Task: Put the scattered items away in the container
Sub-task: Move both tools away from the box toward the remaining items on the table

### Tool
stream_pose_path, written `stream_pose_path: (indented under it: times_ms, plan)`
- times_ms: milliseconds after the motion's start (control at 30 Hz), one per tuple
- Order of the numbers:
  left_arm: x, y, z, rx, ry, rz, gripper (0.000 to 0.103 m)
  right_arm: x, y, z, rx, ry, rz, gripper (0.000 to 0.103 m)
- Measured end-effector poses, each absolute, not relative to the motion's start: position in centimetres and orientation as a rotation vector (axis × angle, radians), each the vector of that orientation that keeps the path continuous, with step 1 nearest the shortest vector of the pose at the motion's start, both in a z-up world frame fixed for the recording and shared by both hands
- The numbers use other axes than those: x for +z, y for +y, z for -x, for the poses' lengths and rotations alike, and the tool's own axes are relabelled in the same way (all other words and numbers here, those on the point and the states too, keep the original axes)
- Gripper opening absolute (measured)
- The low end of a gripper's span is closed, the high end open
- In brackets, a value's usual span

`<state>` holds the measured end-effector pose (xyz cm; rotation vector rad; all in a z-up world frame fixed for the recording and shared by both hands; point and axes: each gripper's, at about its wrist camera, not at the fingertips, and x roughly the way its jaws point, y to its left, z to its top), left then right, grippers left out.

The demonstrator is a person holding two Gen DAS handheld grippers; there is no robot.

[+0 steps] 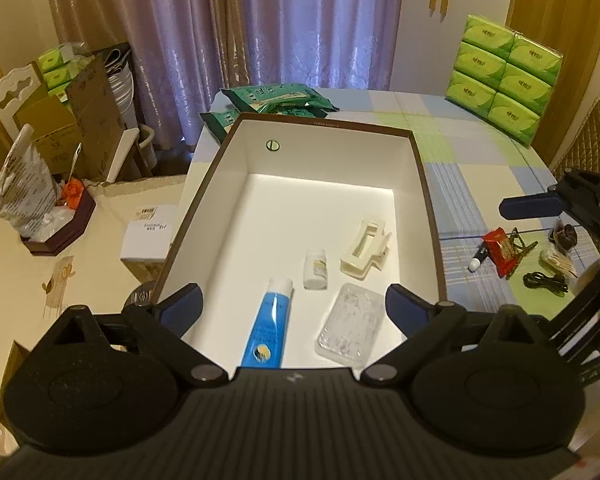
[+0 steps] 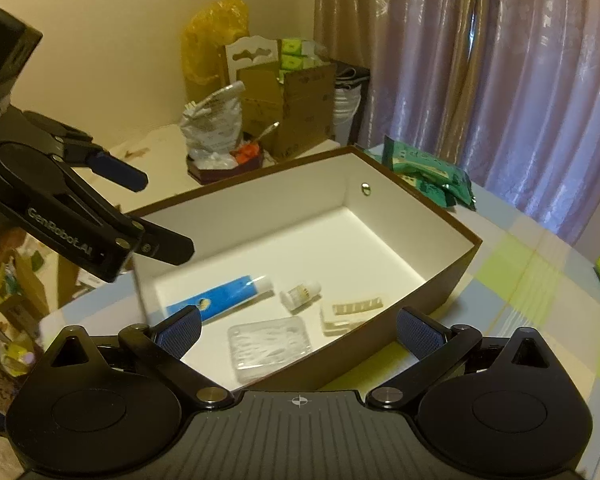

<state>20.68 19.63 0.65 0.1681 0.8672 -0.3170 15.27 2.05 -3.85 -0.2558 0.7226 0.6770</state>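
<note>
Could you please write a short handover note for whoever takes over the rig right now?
Left hand-held gripper: open, empty, over the box.
Right hand-held gripper: open, empty, at the box's near edge.
Done: blue tube, small white bottle, cream hair clip and clear plastic case lie in the box.
Left: red packet, black cable and other small items on the tablecloth.

you had a brown box (image 1: 430,200) with a white inside standing open on the checked cloth. in it lay a blue tube (image 1: 269,324) with its white cap toward the far wall, a small white bottle (image 1: 315,269) on its side just beside the cap, a cream hair claw (image 1: 365,249), and a clear flat case (image 1: 350,326). outside, to the box's right, a red packet (image 1: 502,249), a black cable (image 1: 544,280) and a bundle of cotton swabs (image 1: 558,262) sat scattered.
</note>
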Motion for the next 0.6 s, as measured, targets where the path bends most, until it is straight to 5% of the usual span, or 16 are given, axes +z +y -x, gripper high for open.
stream_pose_path:
  times_ms: [600]
  plan:
    - [0.8, 18.6, -13.0, -0.202, 0.892, -0.143, 0.097, -4.0, -0.7, -9.1, 0.793, 0.740, 0.207, 0.101]
